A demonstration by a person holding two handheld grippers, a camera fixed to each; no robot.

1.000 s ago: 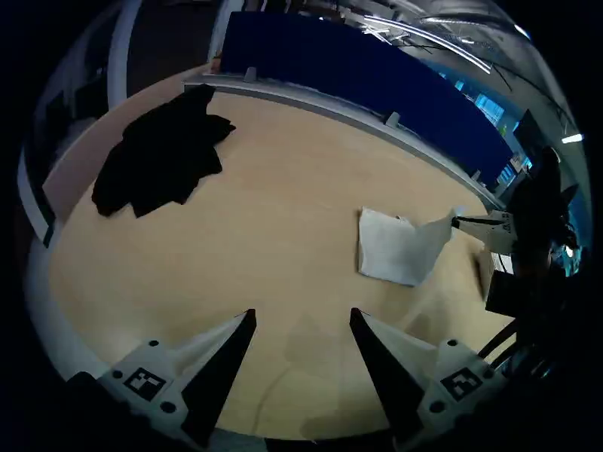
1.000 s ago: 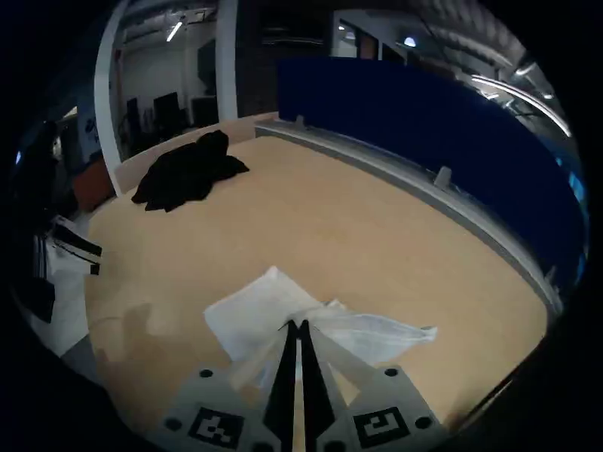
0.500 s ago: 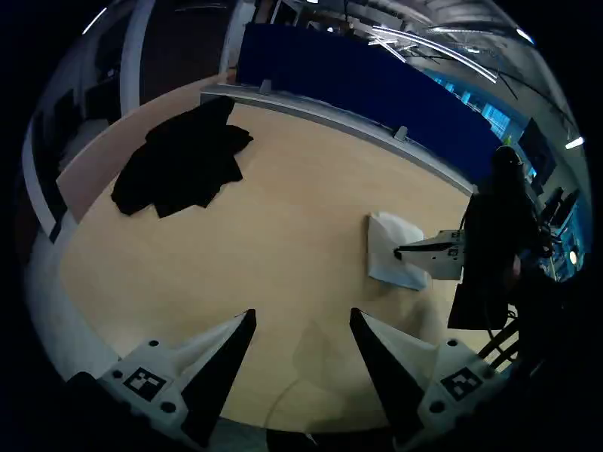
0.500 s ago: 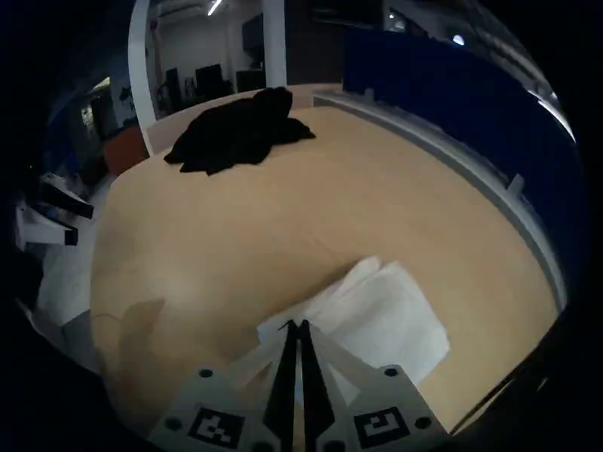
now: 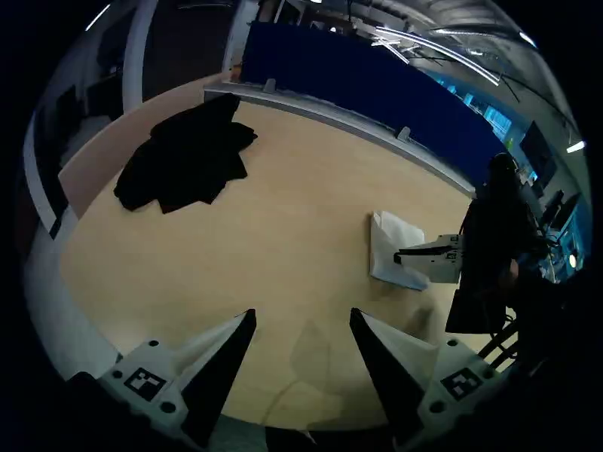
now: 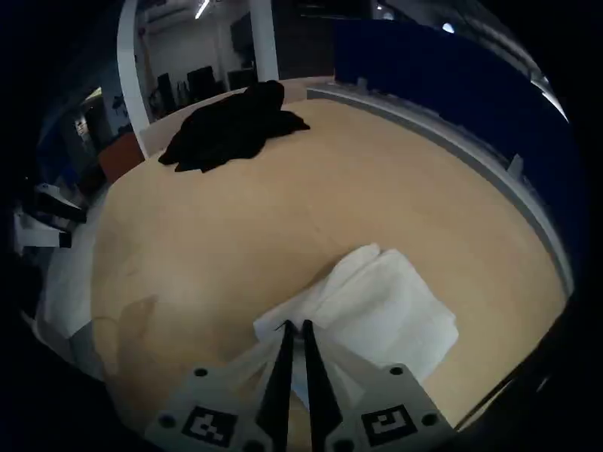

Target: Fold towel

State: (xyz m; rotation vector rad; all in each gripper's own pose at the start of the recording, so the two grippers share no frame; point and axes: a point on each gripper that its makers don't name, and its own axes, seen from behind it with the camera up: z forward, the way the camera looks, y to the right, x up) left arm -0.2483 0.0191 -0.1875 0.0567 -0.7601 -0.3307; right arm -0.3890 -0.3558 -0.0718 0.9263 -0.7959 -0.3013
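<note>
Soft, thin white towel [image 6: 377, 301], already doubled into a rough rectangle of several layers, flat on the pale wood-grain counter [image 6: 301, 188], close to the edge on the person's side. Probably light and limp: no stiffness to keep a shape, likely to sag and drape from any pinched point, with layers apt to slide over one another on the smooth top. Not fragile and not slippery to grip. Woven surface with soft creases and one rumpled ridge along a side of the stack. Best taken at a corner or along a free edge, pinching all layers together, never mid-panel, for fear of lifting only the top sheet.

Right tongs [image 6: 295, 325] low at the towel's near edge, tips drawn almost together with a narrow slit between. Impossible to tell if clamped on a layer of cloth or just clear of it. Left tongs [image 5: 301, 313] spread wide, holding nothing, hovering over the counter's rounded edge at the end away from the towel.

Black cloth heap [image 6: 226, 132], crumpled and matte, toward the far corner of the counter, well apart from the towel. Along the far edge, a grey rail [image 6: 422, 132] and a dark blue partition [image 6: 467, 90]. Beside the towel's edge of the counter, a person [image 5: 497, 226] in dark clothes.
</note>
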